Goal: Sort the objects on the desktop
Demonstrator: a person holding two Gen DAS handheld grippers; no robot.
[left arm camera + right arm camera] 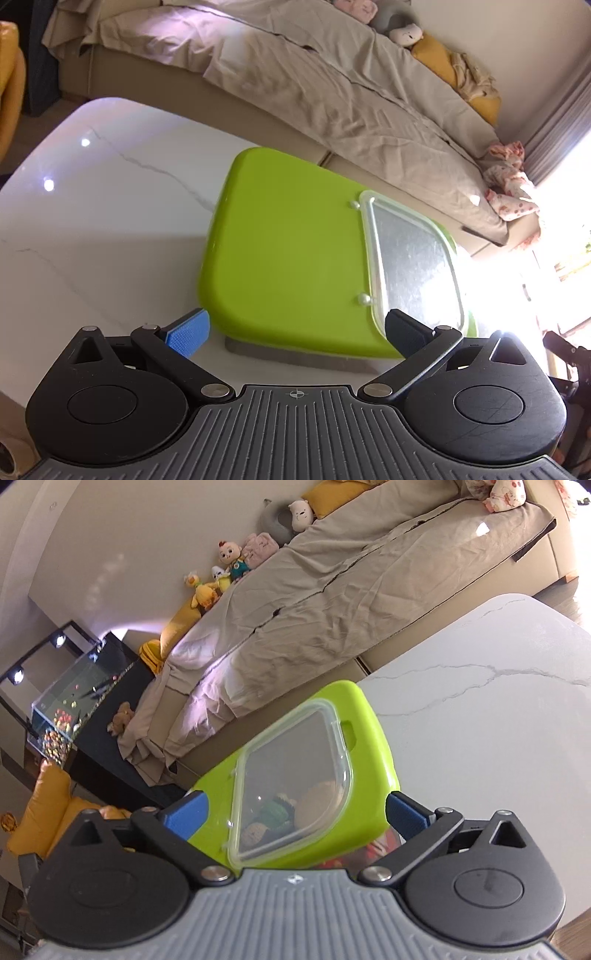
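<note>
A storage box with a lime-green lid [288, 254] and a clear hinged flap [413, 266] stands on the white marble table [92, 221]. My left gripper [295, 334] is open, its blue-padded fingers [190, 334] spread just in front of the box's near edge, holding nothing. In the right wrist view the same green lid [369, 746] sits close below, and through its clear flap [295, 775] I see small toys inside. My right gripper [295, 812] is open, its fingers straddling the lid's near part without clamping it.
A sofa draped in beige cloth [314, 85] runs behind the table, with plush toys [229, 557] along its back. A fish tank on a black cabinet [74, 701] and a yellow chair [48, 805] stand at the left. Bright window glare fills the right [554, 240].
</note>
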